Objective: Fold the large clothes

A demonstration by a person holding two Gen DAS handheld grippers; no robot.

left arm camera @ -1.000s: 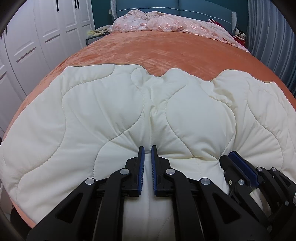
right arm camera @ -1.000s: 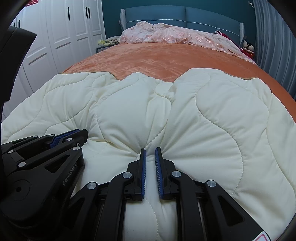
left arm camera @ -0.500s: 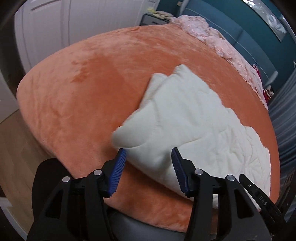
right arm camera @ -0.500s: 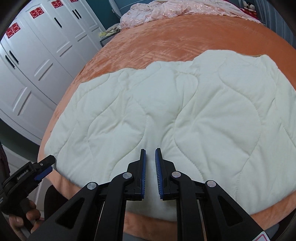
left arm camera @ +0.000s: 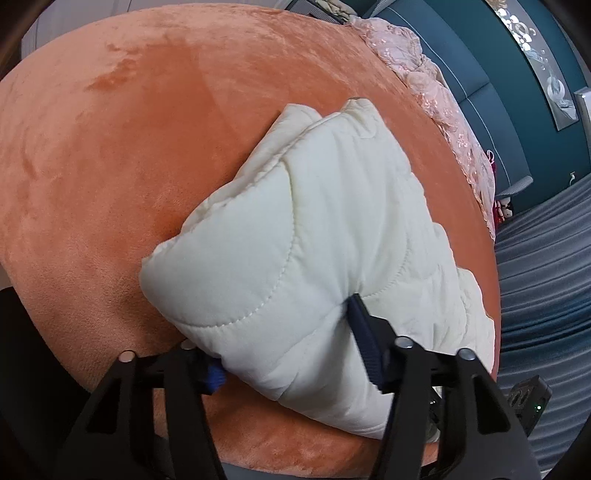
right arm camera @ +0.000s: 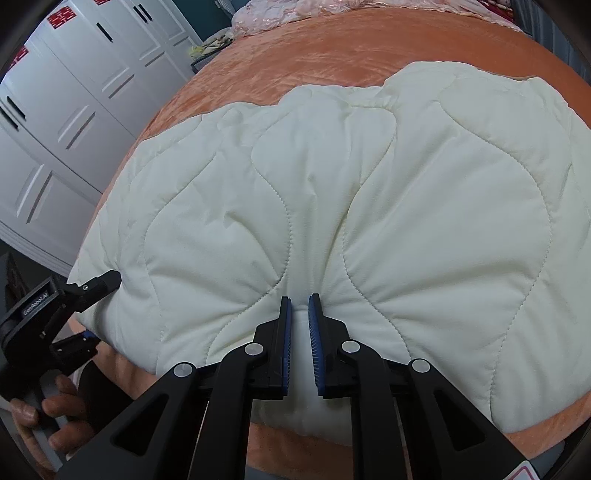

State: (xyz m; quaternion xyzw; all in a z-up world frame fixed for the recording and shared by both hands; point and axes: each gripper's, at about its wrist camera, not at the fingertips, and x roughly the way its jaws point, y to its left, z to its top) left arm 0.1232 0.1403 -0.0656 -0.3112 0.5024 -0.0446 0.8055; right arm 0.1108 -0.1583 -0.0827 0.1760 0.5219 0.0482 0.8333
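— What writing can you read?

— On the side of my left gripper [right arm camera: 86,310], in the right wrist view, I read "GenRobot.AI". On the white wardrobe [right arm camera: 74,107] there are red paper signs [right arm camera: 61,16] with Chinese characters, too small for me to read. A red and white sticker [right arm camera: 524,474] shows at the bottom edge, not readable.

— Where is the quilt?

— The cream quilt [right arm camera: 369,206] lies folded on the orange bed cover [right arm camera: 332,55], near the foot edge of the bed. Its left corner [left arm camera: 258,266] sits between the fingers of my left gripper [left arm camera: 291,354].

— And the grippers?

— The left one is wide apart around that thick corner; one finger [left arm camera: 364,332] presses into the fabric, the other is mostly hidden under it. I cannot tell if it really grips. My right gripper [right arm camera: 297,332] is almost closed, pinching the near edge of the quilt in the narrow gap.

— What changed since half a second ago?

— The left gripper came forward: before, the corner was in front of the fingers, now it is between them. The right one keeps the same narrow gap but is nearer to the quilt, which bunches at its tips.
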